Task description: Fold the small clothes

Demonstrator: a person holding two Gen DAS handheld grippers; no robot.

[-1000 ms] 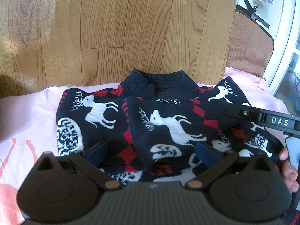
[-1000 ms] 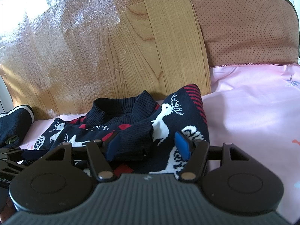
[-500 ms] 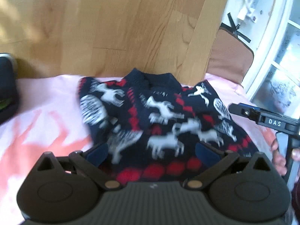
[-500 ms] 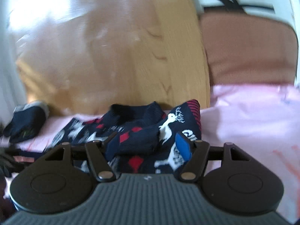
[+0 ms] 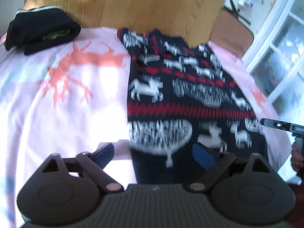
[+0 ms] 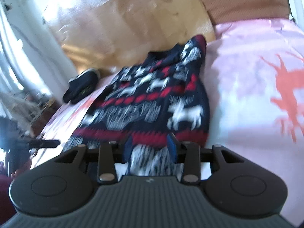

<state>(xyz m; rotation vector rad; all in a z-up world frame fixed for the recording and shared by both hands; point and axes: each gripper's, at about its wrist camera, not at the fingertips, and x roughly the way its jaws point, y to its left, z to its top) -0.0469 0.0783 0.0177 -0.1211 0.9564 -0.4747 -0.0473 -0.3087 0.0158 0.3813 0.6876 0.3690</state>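
Navy knit, banded in red zigzags and scattered with white reindeer, made up the sweater (image 5: 182, 95), which lay stretched down the middle of the left wrist view on a bed with a pink sheet (image 5: 62, 102) printed in coral branch shapes. We judged it soft, thick and fairly light, a garment that would sag and drape wherever it was not carried, and whose ribbed hem would give the firmest hold; gripping the two lower corners seemed to us the sensible place. The left tongs (image 5: 154, 154) were closing at the bottom centre of their frame, one blue pad off on the sheet and the other over the knit, the hem corner between them but not yet pinched as far as we could tell. The right tongs (image 6: 150, 146) were closing too, low in the middle of their view, with a bunch of hem between the pads; blur kept us from saying whether they pressed on it. A second dark garment (image 5: 40, 29), folded, sat at the upper left against the wooden headboard (image 5: 144, 5), whose grain looked smooth and hard.
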